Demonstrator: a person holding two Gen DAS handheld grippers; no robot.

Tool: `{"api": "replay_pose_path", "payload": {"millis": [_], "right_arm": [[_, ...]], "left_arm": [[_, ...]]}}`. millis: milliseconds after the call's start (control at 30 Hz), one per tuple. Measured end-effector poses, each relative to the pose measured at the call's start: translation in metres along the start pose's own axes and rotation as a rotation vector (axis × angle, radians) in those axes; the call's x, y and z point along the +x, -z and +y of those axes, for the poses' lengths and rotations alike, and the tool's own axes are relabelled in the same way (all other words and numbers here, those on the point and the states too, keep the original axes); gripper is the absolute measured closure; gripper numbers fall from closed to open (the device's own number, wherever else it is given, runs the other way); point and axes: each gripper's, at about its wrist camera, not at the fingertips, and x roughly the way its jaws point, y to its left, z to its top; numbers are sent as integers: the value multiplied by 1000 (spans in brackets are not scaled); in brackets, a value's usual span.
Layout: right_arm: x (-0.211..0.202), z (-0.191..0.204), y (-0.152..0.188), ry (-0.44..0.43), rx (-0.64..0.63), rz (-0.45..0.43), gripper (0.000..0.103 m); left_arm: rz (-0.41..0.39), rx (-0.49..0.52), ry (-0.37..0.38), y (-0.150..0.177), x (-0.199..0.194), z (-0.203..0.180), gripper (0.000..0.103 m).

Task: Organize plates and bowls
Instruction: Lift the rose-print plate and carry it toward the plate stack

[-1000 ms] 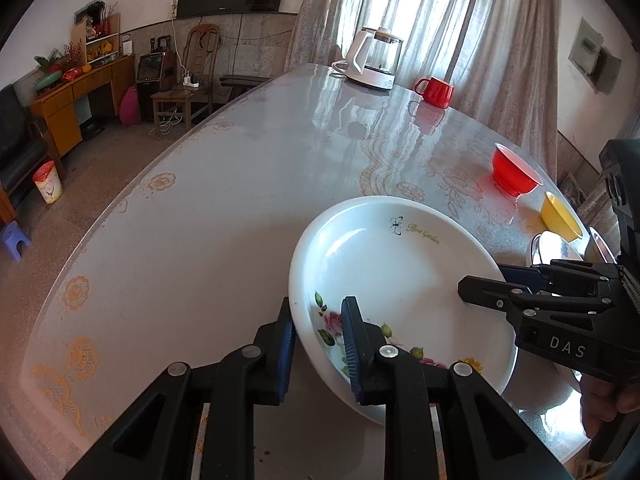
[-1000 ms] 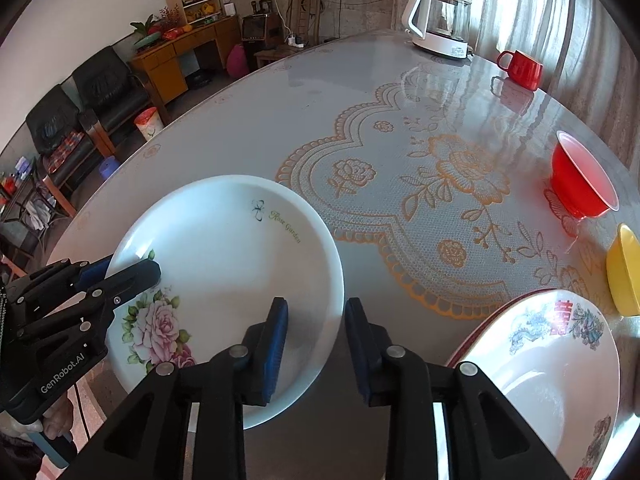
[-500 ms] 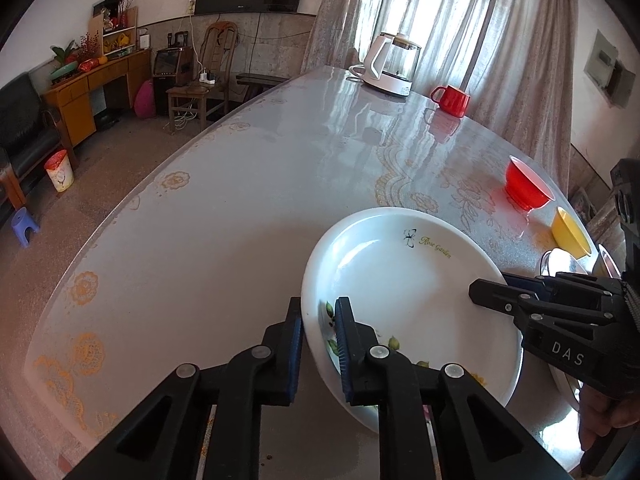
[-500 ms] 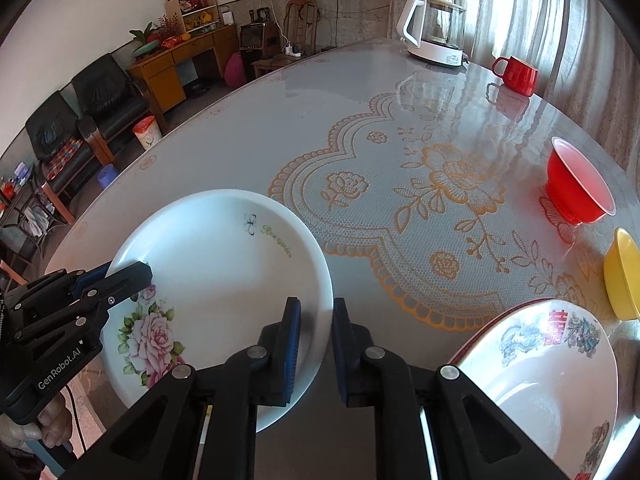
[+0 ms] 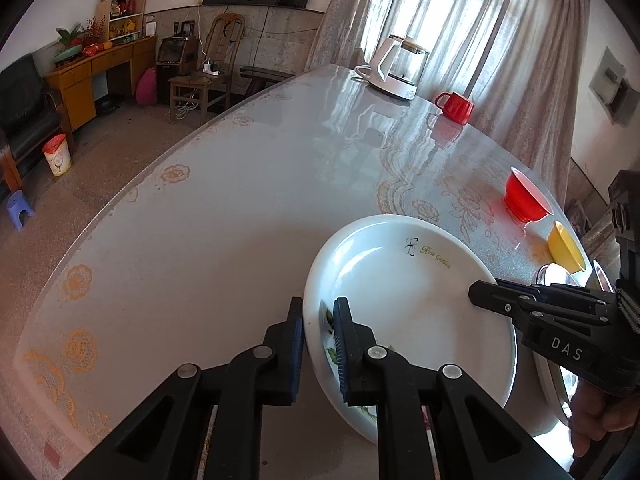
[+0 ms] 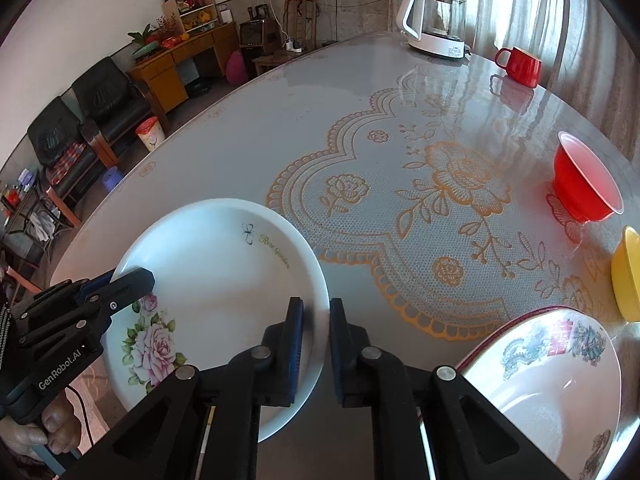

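A white rose-patterned plate (image 5: 404, 296) (image 6: 212, 280) is held between both grippers, lifted a little off the table. My left gripper (image 5: 318, 340) is shut on its left rim. My right gripper (image 6: 316, 340) is shut on its right rim; it also shows in the left wrist view (image 5: 532, 312). The left gripper shows in the right wrist view (image 6: 100, 292). A second decorated plate (image 6: 548, 376) lies at the near right. A red bowl (image 6: 584, 180) and a yellow bowl (image 6: 628, 276) stand at the right edge.
A white kettle (image 6: 436, 20) and a red mug (image 6: 520, 66) stand at the table's far end. The glass-topped table (image 5: 248, 184) has a lace cloth under it. Chairs, a desk and a bin stand on the floor to the left.
Both grippers have closed on the plate's opposite rims. The plate has risen slightly and tilted.
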Motion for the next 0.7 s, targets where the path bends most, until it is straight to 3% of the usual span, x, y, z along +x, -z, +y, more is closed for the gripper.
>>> {"api": "replay_pose_path", "payload": {"millis": [167,233,300,400,500,700], "right_arm": [[1,-4,-4,-23,-4,18,91],[6,0,-6,-45,-44,49,79],[6,3,-6,-39,-81,50,77],[6,-1,-7,-42,-67,44,82],[1,-6,-5,-33,-25,26,90],[-17,-12,-8,-37,20,-39,92]], "left_arm": [[-3,-3,18,2,-1,3,88],[-6,24,19,5,-1,-1,86],[-8,28,22,7,-1,-3,85],[-25,27,12,11,-4,-5,85],[-17,-31,56,10,-6,1,86],[-27,-72,96,-1,-11,1,89]]}}
